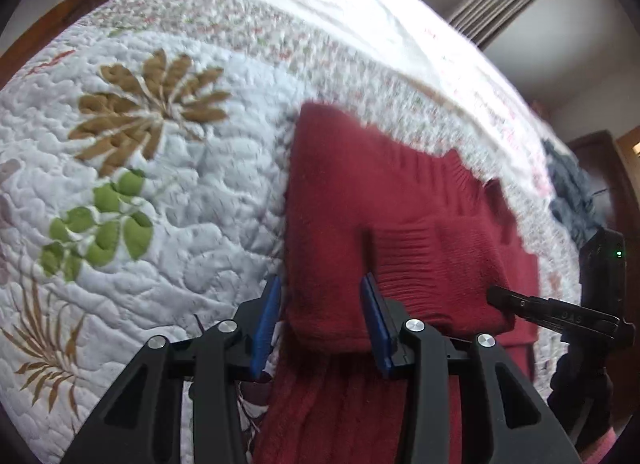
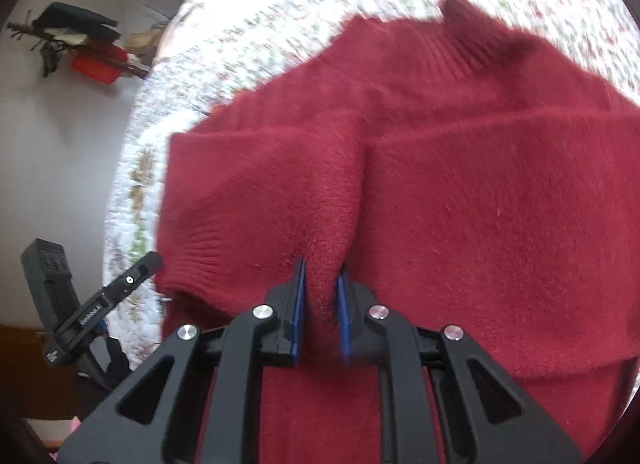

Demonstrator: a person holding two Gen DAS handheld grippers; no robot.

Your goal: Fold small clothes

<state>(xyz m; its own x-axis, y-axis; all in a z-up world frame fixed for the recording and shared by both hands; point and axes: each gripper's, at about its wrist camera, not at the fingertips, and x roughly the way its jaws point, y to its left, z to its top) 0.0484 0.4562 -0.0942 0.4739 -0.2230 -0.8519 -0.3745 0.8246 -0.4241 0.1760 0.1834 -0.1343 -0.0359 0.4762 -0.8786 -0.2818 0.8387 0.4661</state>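
My left tool [image 1: 324,312] has its 2 blue pads [image 1: 267,320] set wide, a thick folded edge of the red sweater [image 1: 384,224] sitting between them; whether they press it I cannot tell. My right tool [image 2: 321,304] is closed down narrow on a raised ridge of the same sweater [image 2: 460,184], pinching the fuzzy knit between its pads. The sweater lies spread on the quilted bedspread [image 1: 168,168] with its ribbed collar at the far side and a ribbed cuff near my left tool. A dark grey garment [image 1: 570,188] lies farther off on the bed.
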